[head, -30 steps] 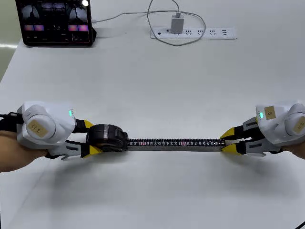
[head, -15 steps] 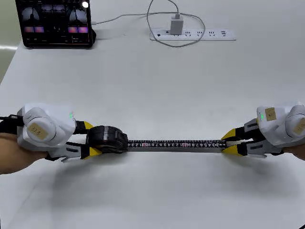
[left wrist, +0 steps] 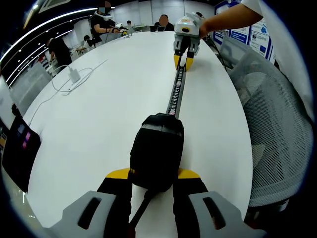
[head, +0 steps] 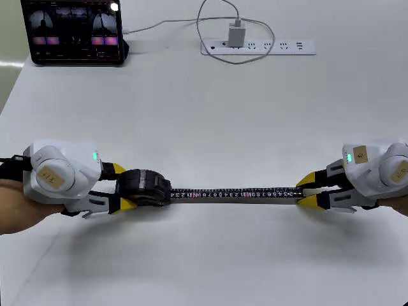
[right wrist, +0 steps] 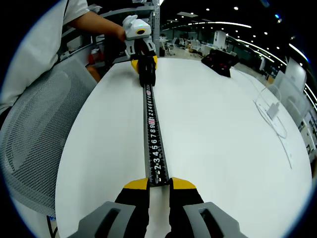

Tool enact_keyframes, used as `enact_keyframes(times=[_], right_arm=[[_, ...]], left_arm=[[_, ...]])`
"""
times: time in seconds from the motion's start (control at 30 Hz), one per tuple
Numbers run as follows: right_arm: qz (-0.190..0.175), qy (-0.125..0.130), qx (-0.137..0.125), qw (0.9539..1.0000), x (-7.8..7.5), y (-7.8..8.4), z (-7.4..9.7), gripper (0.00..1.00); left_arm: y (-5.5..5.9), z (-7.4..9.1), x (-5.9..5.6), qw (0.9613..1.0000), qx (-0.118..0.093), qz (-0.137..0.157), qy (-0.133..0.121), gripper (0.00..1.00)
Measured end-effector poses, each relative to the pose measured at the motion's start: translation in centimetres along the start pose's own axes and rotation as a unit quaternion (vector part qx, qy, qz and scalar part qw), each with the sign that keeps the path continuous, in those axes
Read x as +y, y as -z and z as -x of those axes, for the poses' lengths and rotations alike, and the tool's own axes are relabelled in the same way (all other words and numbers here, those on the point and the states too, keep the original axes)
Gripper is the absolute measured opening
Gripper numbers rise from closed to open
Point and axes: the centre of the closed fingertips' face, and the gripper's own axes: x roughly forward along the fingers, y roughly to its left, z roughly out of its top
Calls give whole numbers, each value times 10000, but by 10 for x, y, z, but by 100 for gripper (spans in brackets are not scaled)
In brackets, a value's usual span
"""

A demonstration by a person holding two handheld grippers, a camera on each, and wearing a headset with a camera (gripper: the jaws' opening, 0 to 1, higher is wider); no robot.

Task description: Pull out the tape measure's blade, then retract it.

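Blade point(head: 236, 192) extended; right gripper point(head: 306, 190) seemingly pinching.

Clamps a black rounded tape measure case point(left wrist: 157, 148) between the yellow-tipped jaws of the left gripper point(left wrist: 154, 174), near the chair-side edge of the white table point(left wrist: 111, 101), dark numbered blade point(left wrist: 177, 93) stretched straight to the right gripper point(left wrist: 184, 62) pinching its tip.

The tape measure's case point(left wrist: 156, 148) looks matt plastic, its blade point(right wrist: 153, 139) faintly glossy, the table point(head: 210, 115) smooth.
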Motion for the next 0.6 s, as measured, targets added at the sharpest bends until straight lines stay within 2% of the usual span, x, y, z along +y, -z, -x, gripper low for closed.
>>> enact_keyframes(times=[0.33,0.6], right_arm=[[-70,2,34,10000,0,0,1,14],[-167,0,4,9999,2,-2,3,18]], left_arm=[[-1,0,0,9999,-15,-106,-24,28],[3,2,1,10000,49,-45,-46,28]])
